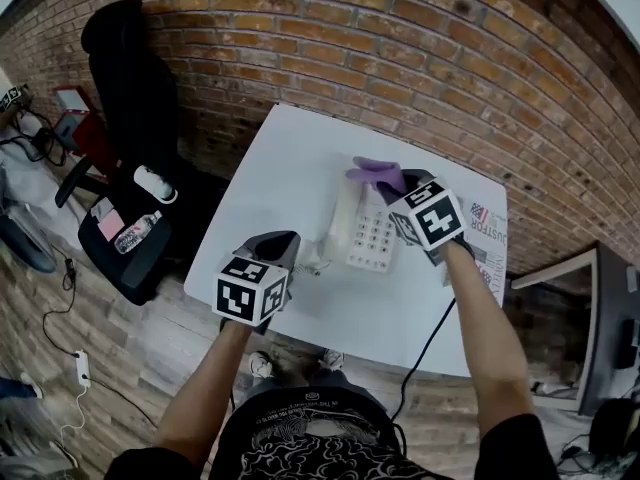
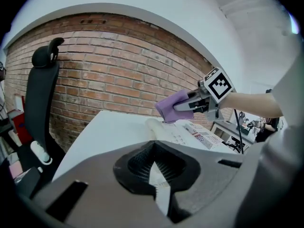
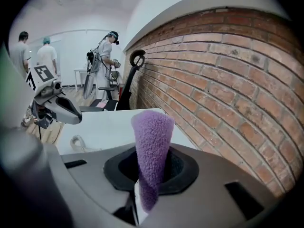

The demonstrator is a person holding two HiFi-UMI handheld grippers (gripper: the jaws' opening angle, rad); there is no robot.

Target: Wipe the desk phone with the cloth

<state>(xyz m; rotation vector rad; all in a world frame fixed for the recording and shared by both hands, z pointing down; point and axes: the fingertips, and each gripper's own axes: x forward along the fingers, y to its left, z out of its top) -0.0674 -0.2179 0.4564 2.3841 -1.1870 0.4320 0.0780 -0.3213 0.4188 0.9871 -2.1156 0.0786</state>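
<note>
Cream plastic desk phone (image 1: 362,230) lying midway between the near and far edges of the white table (image 1: 290,168). Fuzzy purple cloth (image 1: 378,172) clenched in the jaws of the right gripper (image 1: 393,186), at the phone's far end. Left gripper (image 1: 287,240) close to the near edge, jaws closed on nothing.

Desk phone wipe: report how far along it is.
Done: the purple cloth is clamped in the right hand-held gripper. In hand: it is held over the far end of the desk phone; whether it touches is unclear. Left: the wiping itself. The left hand-held gripper sits shut beside the phone.
</note>
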